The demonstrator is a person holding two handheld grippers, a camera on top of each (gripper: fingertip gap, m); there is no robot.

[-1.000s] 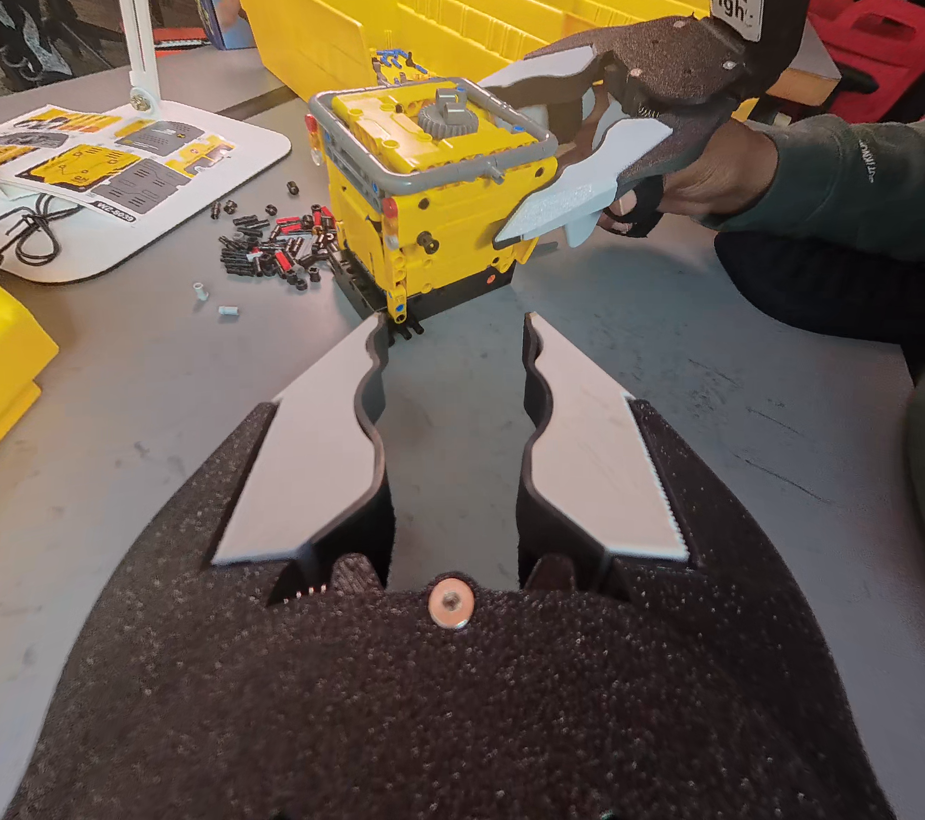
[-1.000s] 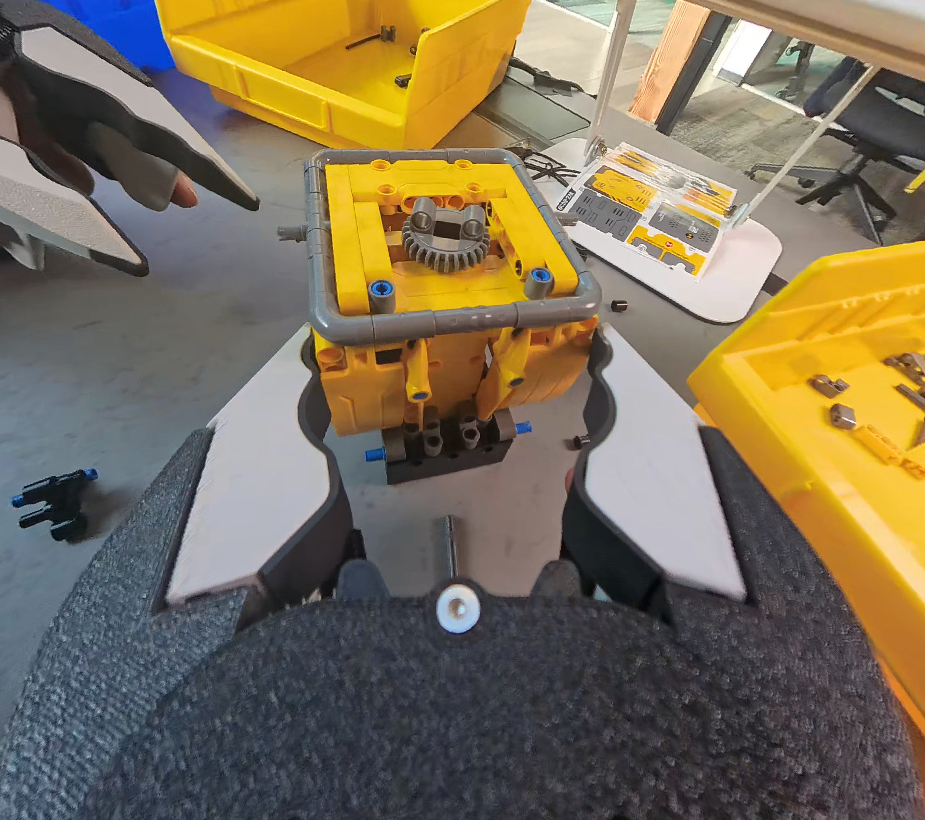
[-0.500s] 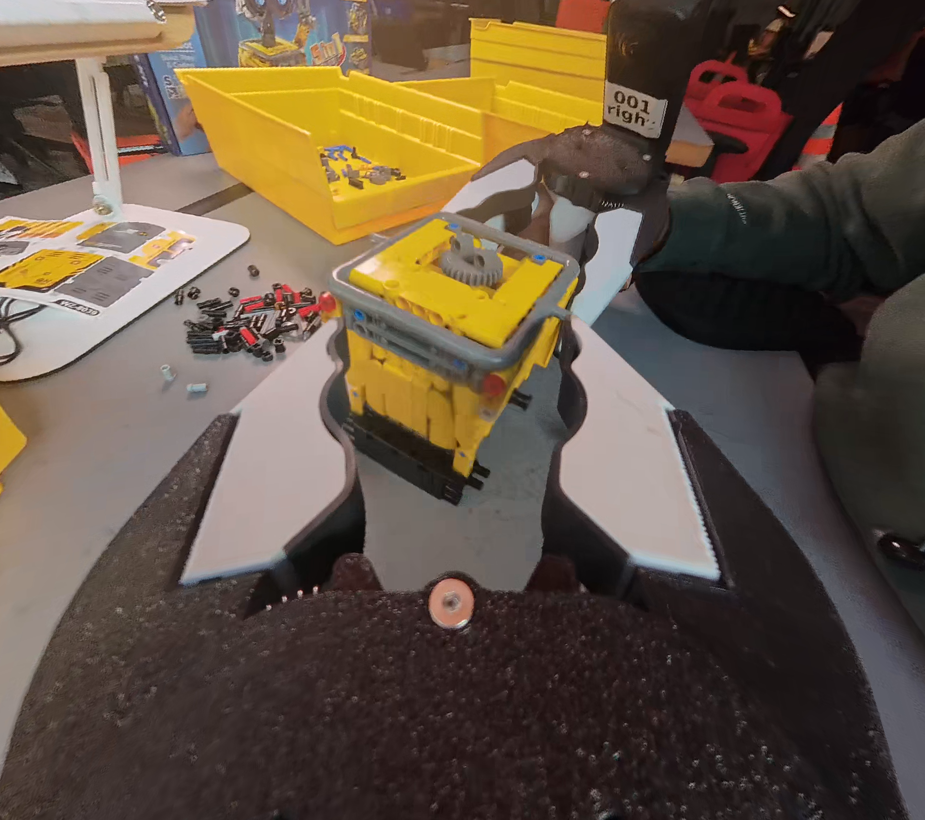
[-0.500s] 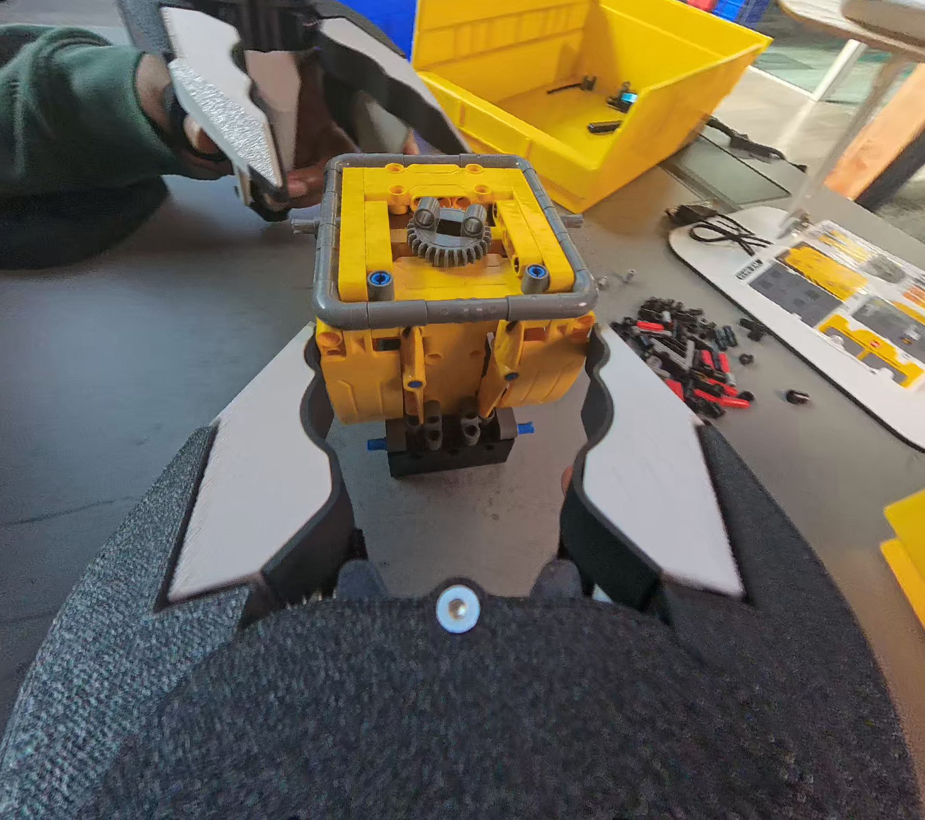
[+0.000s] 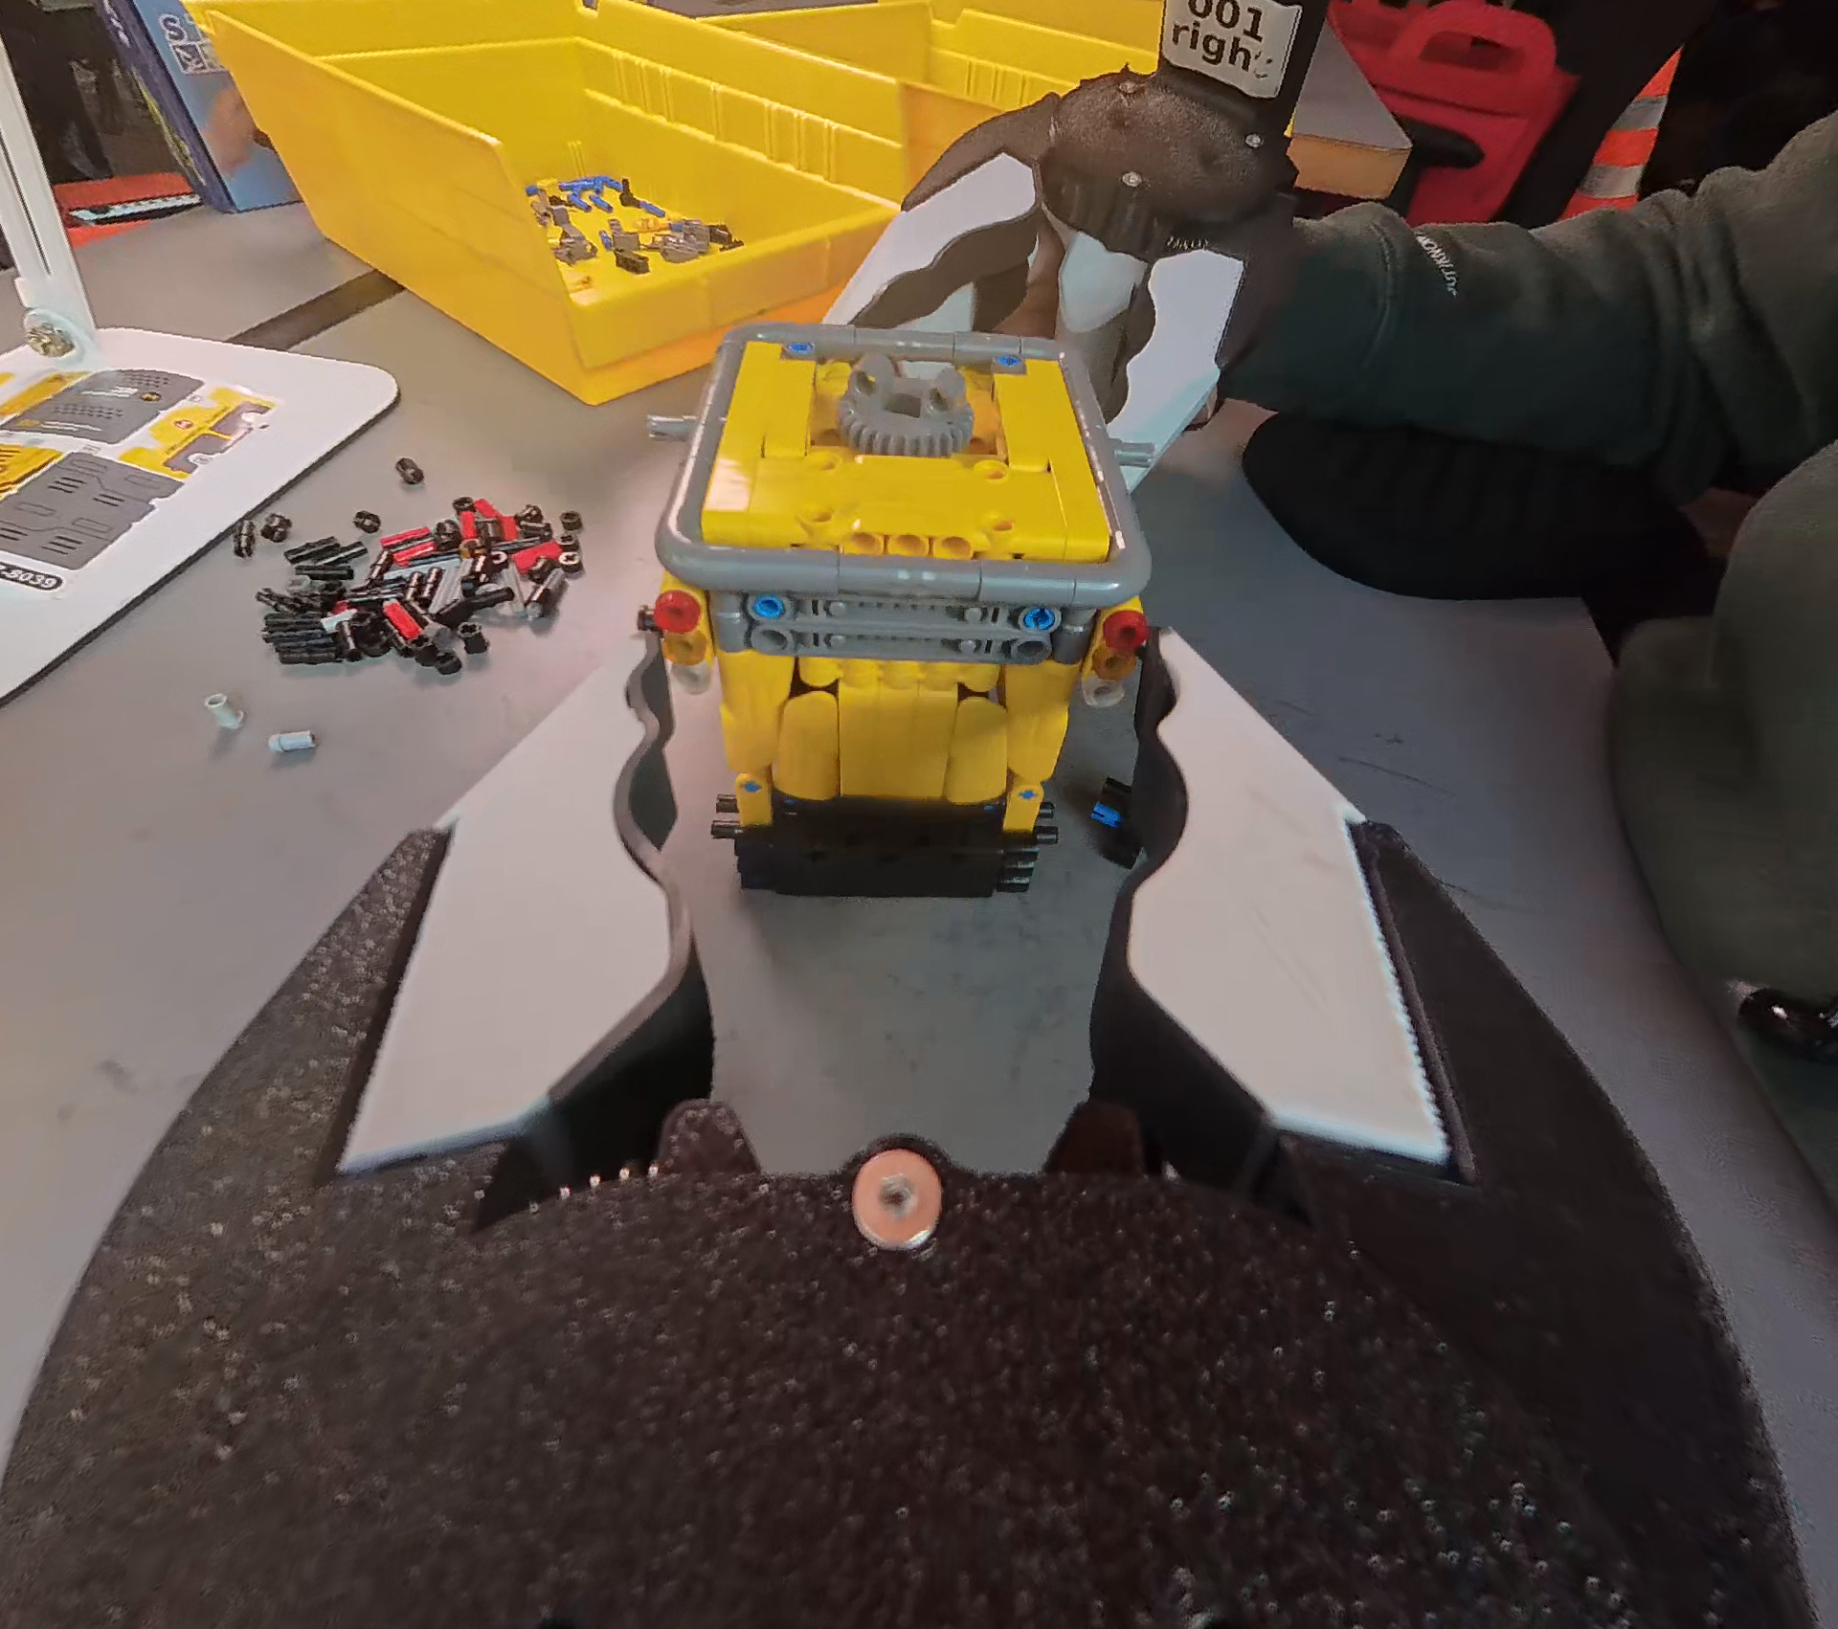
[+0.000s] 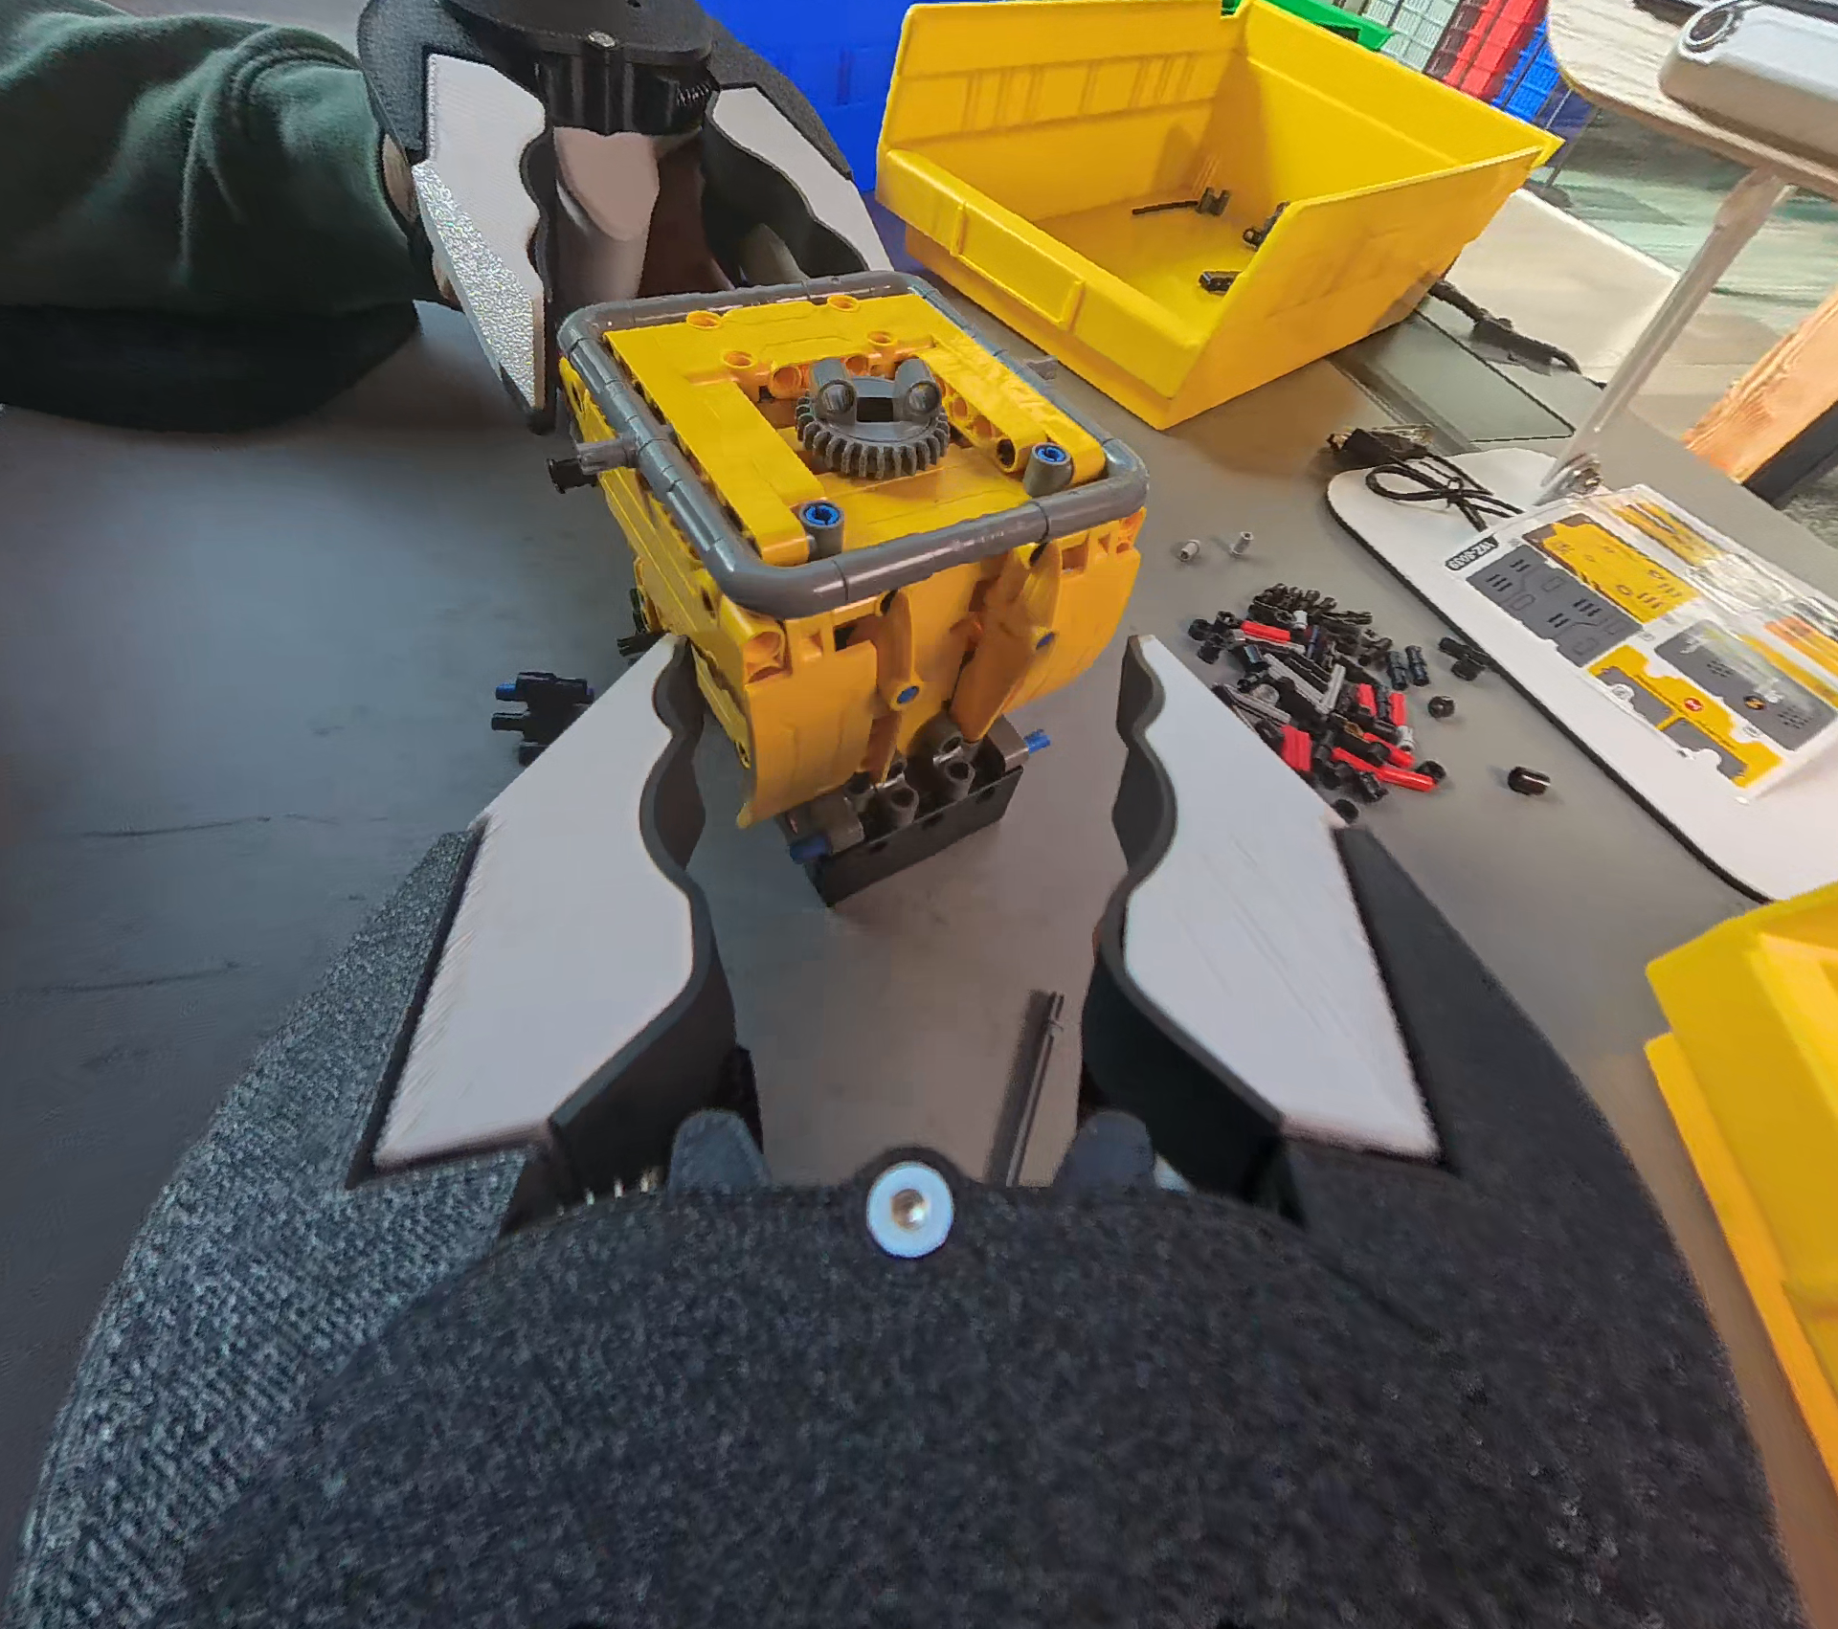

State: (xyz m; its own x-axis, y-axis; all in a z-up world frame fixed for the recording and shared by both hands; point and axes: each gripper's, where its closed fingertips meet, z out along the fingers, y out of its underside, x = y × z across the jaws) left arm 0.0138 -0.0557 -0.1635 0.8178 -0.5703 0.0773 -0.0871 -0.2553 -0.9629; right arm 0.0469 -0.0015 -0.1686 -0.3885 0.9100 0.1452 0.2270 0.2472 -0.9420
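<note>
A: Where is the block model (image 5: 895,487)?

B: Over the grey table (image 5: 249,885), between the two grippers, which come at it from opposite ends. I cannot tell whether its black base rests on the table or hangs just above it.

A: And the left gripper (image 5: 900,656)?

B: Spread about as wide as the model, with a fingertip against each side near the red pins. It looks clamped on.

A: The right gripper (image 6: 900,652)?

B: About as wide. The model sits skewed between its fingers, one tip touching a yellow side panel and the other just beside a corner. I cannot tell whether it is gripping.

A: What could go wrong?

B: I'd judge the hold shallow: only the tips bear on the model, so a twist from either side could pop off a panel or the grey rail (image 6: 895,577). If it slips, it could land on the loose connector (image 6: 537,701), the thin rod (image 6: 1034,1074) or the pile of pins (image 5: 418,577) nearby. The gear (image 5: 900,418) on top looks exposed to a knock.
</note>
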